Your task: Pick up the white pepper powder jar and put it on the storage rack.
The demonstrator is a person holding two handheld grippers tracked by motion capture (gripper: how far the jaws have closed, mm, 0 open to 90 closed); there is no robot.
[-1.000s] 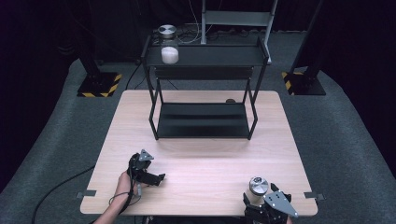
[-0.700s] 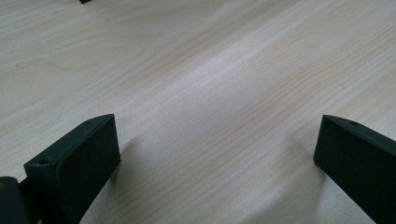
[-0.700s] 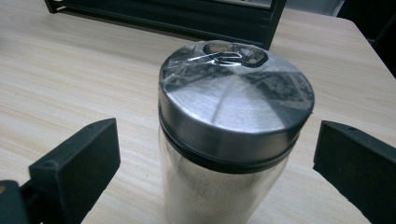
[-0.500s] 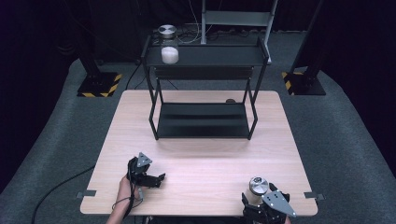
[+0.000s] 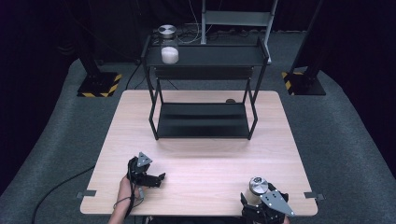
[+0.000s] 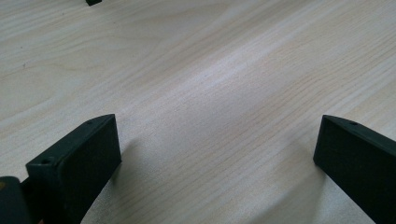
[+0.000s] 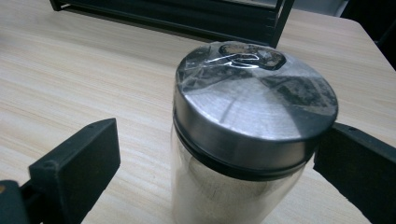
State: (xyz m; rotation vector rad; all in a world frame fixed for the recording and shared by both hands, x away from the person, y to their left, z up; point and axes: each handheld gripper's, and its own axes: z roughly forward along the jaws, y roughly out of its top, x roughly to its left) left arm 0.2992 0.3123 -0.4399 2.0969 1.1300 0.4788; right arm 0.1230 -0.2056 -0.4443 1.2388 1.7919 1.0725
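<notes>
A glass jar (image 5: 257,185) with a metal lid stands near the table's front right edge and holds a pale powder. My right gripper (image 5: 254,198) is open around it. In the right gripper view the jar (image 7: 252,116) stands between the jaws of the right gripper (image 7: 217,154), with a clear gap at the left jaw and the right jaw close to the lid's rim. My left gripper (image 5: 159,179) is at the front left, held by a hand. The left gripper (image 6: 217,154) is open over bare wood with nothing between its jaws.
A black two-level metal rack (image 5: 203,119) stands at the back of the wooden table (image 5: 210,158). A second jar (image 5: 169,46) with white contents sits on the left of its top shelf. Dark floor and stands lie beyond.
The left gripper has edged slightly toward the near edge of the table. The right gripper and the jar have hardly moved.
</notes>
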